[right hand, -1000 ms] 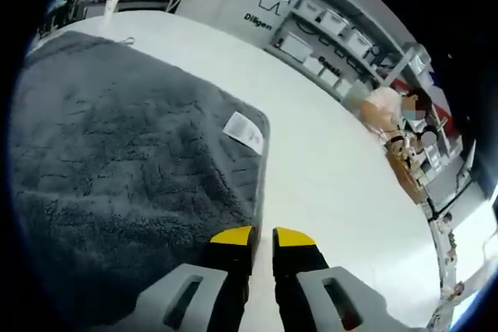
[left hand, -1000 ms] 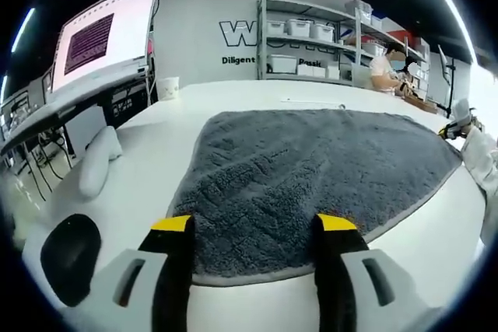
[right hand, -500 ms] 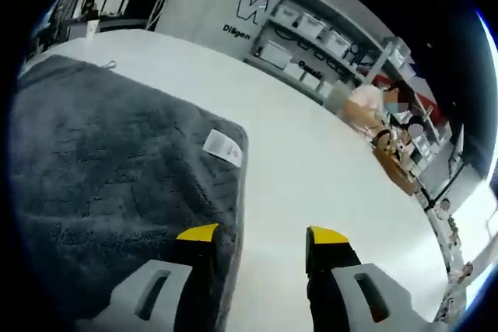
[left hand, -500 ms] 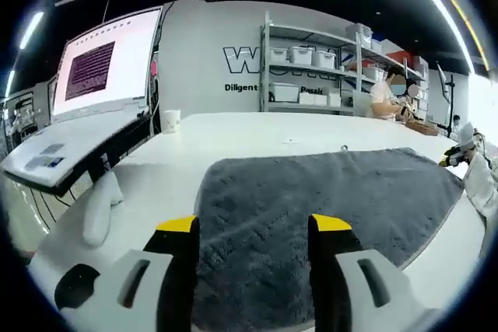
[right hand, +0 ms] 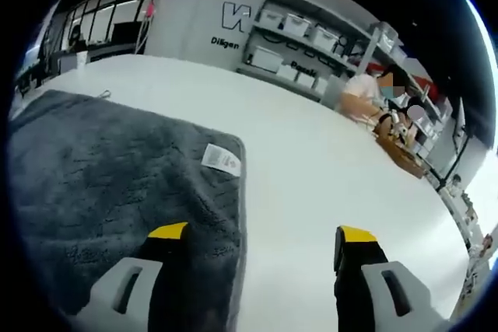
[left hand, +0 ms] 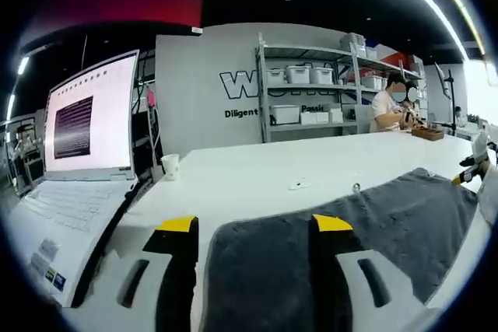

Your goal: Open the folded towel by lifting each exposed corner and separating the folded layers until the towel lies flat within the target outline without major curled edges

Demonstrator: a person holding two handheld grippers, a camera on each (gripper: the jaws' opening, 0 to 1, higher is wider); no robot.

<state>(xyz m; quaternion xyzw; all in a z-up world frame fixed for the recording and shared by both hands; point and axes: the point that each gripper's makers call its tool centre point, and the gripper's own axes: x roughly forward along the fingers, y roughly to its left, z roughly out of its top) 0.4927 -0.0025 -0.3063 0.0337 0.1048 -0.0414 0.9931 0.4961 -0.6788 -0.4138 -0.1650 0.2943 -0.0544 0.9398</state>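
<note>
A dark grey fluffy towel (left hand: 342, 239) lies spread on the white table (left hand: 264, 176). In the left gripper view it runs from between the jaws off to the right. My left gripper (left hand: 255, 227) is open, low over the towel's near edge, nothing held. In the right gripper view the towel (right hand: 109, 169) covers the left half, with a white label (right hand: 221, 160) near its far right corner. My right gripper (right hand: 264, 235) is open; its left jaw is over the towel's right edge and its right jaw over bare table.
An open laptop (left hand: 74, 138) stands at the left and a white cup (left hand: 170, 165) behind it. Shelves with bins (left hand: 311, 75) line the back wall, where a person (left hand: 387, 110) sits. Small items (left hand: 297, 185) lie mid-table. A basket (right hand: 401, 157) sits at the far right.
My right gripper opened from shut, letting the towel's edge go. Both views have tilted up and drawn back, so the towel sits lower in each; the towel itself stays flat.
</note>
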